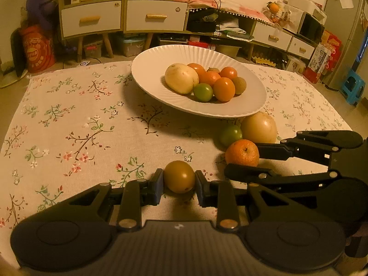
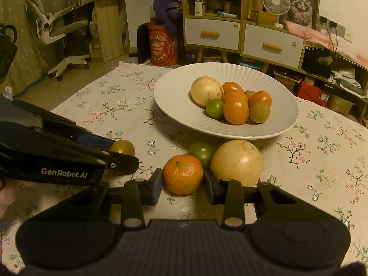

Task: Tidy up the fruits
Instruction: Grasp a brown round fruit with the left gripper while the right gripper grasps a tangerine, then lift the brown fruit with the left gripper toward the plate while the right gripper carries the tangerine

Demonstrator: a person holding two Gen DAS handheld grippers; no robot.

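Seven fruits fill the plate [image 1: 147, 69] at upper centre; my left gripper [image 1: 179, 184] pinches a brown fruit [image 1: 179, 176], my right gripper [image 2: 182, 182] a tangerine [image 2: 182, 174], two more waiting.

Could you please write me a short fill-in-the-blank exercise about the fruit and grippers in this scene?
1. The left gripper is shut on a small ____ fruit.
2. The right gripper has a ____ between its fingers.
3. The white plate holds ____ green fruit.
4. The large pale fruit off the plate rests on the floral ____.

Missing words: brown; mandarin; one; tablecloth
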